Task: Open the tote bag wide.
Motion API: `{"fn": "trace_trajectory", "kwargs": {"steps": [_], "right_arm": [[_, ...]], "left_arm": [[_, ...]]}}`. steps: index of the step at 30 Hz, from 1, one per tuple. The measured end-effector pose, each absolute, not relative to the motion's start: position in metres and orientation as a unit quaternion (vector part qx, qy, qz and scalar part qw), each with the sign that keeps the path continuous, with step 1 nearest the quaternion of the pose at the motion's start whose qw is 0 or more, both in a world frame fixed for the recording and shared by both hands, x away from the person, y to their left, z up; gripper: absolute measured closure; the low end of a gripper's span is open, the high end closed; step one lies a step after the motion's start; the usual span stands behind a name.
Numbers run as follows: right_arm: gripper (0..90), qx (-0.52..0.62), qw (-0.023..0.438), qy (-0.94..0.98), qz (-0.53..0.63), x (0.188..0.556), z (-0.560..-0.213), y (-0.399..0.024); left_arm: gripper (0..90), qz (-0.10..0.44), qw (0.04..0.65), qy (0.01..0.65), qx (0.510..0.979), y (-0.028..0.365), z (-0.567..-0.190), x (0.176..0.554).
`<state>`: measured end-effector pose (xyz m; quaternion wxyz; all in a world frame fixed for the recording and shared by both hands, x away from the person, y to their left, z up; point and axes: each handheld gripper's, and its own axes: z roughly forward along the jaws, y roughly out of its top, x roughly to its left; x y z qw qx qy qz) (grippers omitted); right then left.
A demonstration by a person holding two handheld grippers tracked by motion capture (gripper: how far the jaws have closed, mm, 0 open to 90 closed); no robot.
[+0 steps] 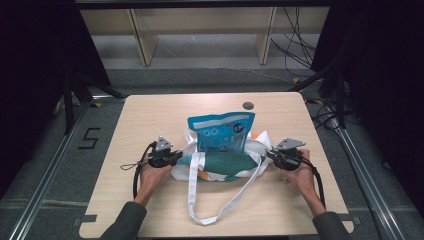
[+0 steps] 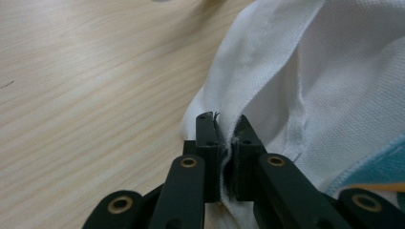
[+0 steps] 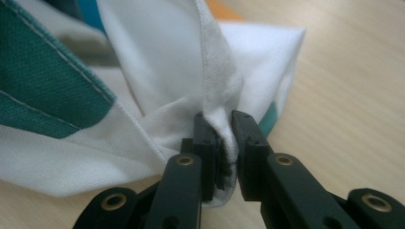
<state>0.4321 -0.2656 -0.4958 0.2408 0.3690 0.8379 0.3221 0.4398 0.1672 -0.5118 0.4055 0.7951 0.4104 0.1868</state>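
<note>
Both grippers are clamped on cloth: the left gripper (image 1: 176, 157), at the centre left of the high view, pinches the left edge of the white tote bag (image 1: 220, 167), and the right gripper (image 1: 270, 155), at the centre right, pinches the bag's right edge. In the left gripper view the jaws of the left gripper (image 2: 224, 125) stand close together with a fold of white fabric (image 2: 305, 86) squeezed between them, and in the right gripper view the right gripper (image 3: 222, 125) bites a bunched white seam in the same way. That bag sits in the middle of the wooden table (image 1: 150, 115), its long axis running left to right between the two hands, so each hand is equally near its own end. A blue snack pouch (image 1: 221, 132) stands upright out of the bag's mouth, leaning toward the top of the frame. One long white strap (image 1: 200, 200) loops toward the bottom edge of the table. Each forearm comes in low from the bottom of the frame, with the grippers pointing inward at each other, roughly level, just above the tabletop
</note>
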Motion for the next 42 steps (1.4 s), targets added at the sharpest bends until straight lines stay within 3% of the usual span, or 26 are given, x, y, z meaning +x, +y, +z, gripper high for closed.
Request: {"fn": "trace_trajectory", "kwargs": {"steps": [5,7,9,12,18,25,28,30,31,32,33,34,35,36,37,42], "right_arm": [[79.5,0.384,0.236,0.83,0.327,0.431,-0.494,-0.267],[74.0,0.398,0.236,0.817,0.343,0.431,-0.485,-0.27],[61.8,0.416,0.242,0.798,0.363,0.428,-0.466,-0.277],[59.0,0.412,0.245,0.777,0.408,0.417,-0.439,-0.282],[51.7,0.346,0.178,0.787,0.478,0.387,-0.403,-0.253],[45.3,0.278,0.128,0.828,0.47,0.387,-0.41,-0.197],[41.1,0.263,0.119,0.845,0.45,0.396,-0.417,-0.179],[44.1,0.254,0.101,0.854,0.444,0.402,-0.42,-0.176],[44.1,0.254,0.101,0.854,0.444,0.402,-0.42,-0.176],[52.3,0.247,0.095,0.857,0.443,0.403,-0.423,-0.175],[72.7,0.231,0.098,0.864,0.437,0.399,-0.427,-0.175],[79.4,0.22,0.089,0.869,0.435,0.396,-0.428,-0.176],[79.4,0.22,0.089,0.869,0.435,0.396,-0.428,-0.176],[84.8,0.215,0.086,0.871,0.433,0.392,-0.428,-0.177],[87.6,0.196,0.073,0.878,0.43,0.381,-0.431,-0.177],[88.1,0.18,0.054,0.898,0.399,0.359,-0.451,-0.169]], "left_arm": [[74.6,0.175,0.415,0.429,0.783,0.169,-0.503,0.436],[65.0,0.178,0.413,0.416,0.79,0.173,-0.493,0.432],[53.9,0.179,0.413,0.419,0.789,0.175,-0.484,0.429],[44.9,0.191,0.422,0.417,0.782,0.184,-0.465,0.426],[40.5,0.195,0.448,0.387,0.782,0.17,-0.43,0.43],[41.0,0.162,0.466,0.375,0.785,0.152,-0.425,0.451],[39.5,0.152,0.444,0.373,0.8,0.146,-0.436,0.461],[41.4,0.147,0.434,0.378,0.805,0.142,-0.444,0.47],[47.2,0.147,0.434,0.378,0.805,0.142,-0.444,0.47],[47.2,0.145,0.441,0.38,0.8,0.141,-0.448,0.473],[62.3,0.155,0.444,0.378,0.797,0.139,-0.45,0.48],[68.6,0.162,0.441,0.381,0.797,0.139,-0.451,0.484],[74.1,0.162,0.441,0.381,0.797,0.139,-0.451,0.484],[74.1,0.162,0.442,0.391,0.791,0.137,-0.453,0.488],[79.6,0.161,0.435,0.394,0.793,0.136,-0.455,0.493],[82.1,0.157,0.385,0.417,0.808,0.136,-0.473,0.518]]}}
